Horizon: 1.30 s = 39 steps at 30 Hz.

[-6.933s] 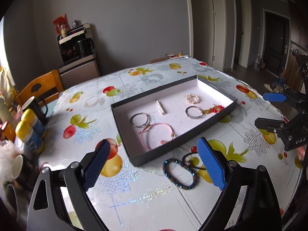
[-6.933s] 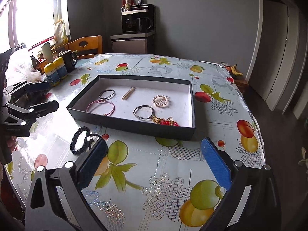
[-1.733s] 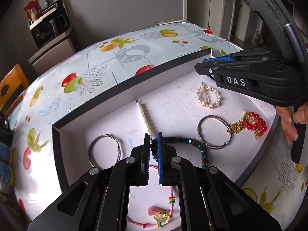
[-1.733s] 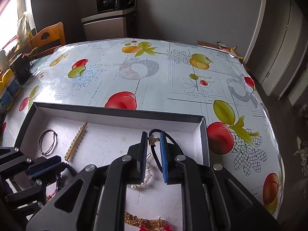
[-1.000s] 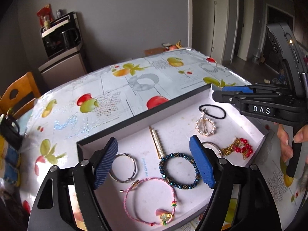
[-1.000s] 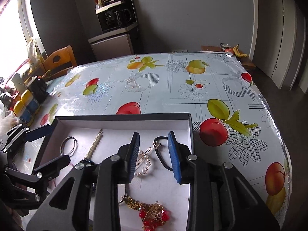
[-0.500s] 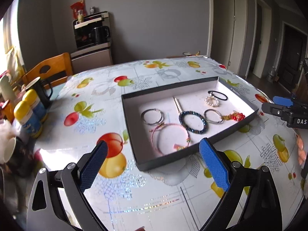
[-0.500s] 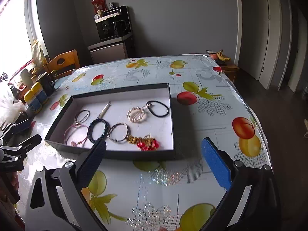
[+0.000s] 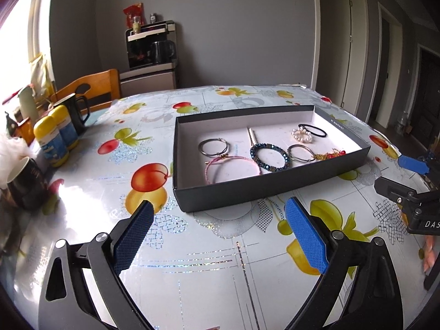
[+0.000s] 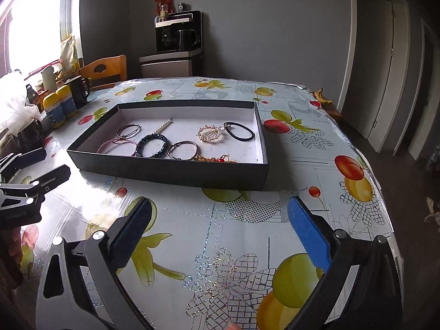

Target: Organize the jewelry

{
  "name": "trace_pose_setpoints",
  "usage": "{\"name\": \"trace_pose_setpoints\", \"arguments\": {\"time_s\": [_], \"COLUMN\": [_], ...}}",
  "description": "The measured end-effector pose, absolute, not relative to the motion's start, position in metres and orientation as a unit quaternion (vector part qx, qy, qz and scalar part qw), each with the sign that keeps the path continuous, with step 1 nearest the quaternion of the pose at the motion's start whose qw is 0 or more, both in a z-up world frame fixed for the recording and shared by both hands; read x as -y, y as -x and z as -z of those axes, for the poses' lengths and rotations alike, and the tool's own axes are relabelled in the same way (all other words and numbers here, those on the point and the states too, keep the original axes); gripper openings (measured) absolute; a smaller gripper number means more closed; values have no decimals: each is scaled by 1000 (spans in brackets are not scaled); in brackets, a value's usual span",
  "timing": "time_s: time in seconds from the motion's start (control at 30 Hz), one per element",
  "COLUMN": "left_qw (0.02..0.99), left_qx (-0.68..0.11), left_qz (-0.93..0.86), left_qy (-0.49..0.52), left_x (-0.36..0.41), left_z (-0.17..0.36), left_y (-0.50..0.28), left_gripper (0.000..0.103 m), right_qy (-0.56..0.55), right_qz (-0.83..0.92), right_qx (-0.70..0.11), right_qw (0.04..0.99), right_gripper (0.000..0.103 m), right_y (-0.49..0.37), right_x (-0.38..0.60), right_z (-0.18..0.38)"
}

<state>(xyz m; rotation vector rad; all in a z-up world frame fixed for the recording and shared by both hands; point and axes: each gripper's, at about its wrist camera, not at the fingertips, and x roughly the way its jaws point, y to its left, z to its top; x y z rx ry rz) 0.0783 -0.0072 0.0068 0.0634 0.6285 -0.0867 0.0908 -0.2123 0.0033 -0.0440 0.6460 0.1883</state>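
1. We see the left gripper (image 9: 217, 232) with its blue pads spread wide, nothing between them, hovering over the fruit-print tablecloth (image 9: 209, 261) short of the box.
2. The right gripper (image 10: 218, 227) has its fingers wide apart too and holds nothing, also above the tablecloth on the near side of the box.
3. The black shallow box (image 9: 247, 189) sits on the table just beyond both grippers, and all the jewelry we can see lies inside it.
4. Inside, left wrist view: silver bangle (image 9: 213, 146), pink cord bracelet (image 9: 232, 168), dark blue beaded bracelet (image 9: 269, 156), pearl bar clip (image 9: 252, 135).
5. Further right: second silver bangle (image 9: 301, 153), gold chain with red beads (image 9: 331, 154), pearl ring brooch (image 9: 302, 135), black hair tie (image 9: 313, 130) touching the brooch.
6. At the table's left edge: two yellow-capped bottles (image 9: 55, 134), a black mug (image 9: 74, 112).
7. Behind: a wooden chair (image 9: 90, 88), a coffee machine (image 9: 151, 45).
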Motion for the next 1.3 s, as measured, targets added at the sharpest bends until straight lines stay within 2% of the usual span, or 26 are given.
{"name": "trace_pose_setpoints", "arguments": {"time_s": [0.6, 1.3], "left_qw": [958, 957], "left_qx": [-281, -283], "left_qz": [44, 43], "left_qy": [-46, -45], "left_x": [15, 16], "left_z": [-12, -12], "left_y": [-67, -68], "left_gripper": [98, 98], "right_qy": [29, 27], "right_qz": [-98, -96], "right_qx": [-318, -314], "right_qw": [943, 944], "right_gripper": [97, 97], "right_y": [-92, -89], "right_x": [208, 209], "right_z": [-2, -3]}}
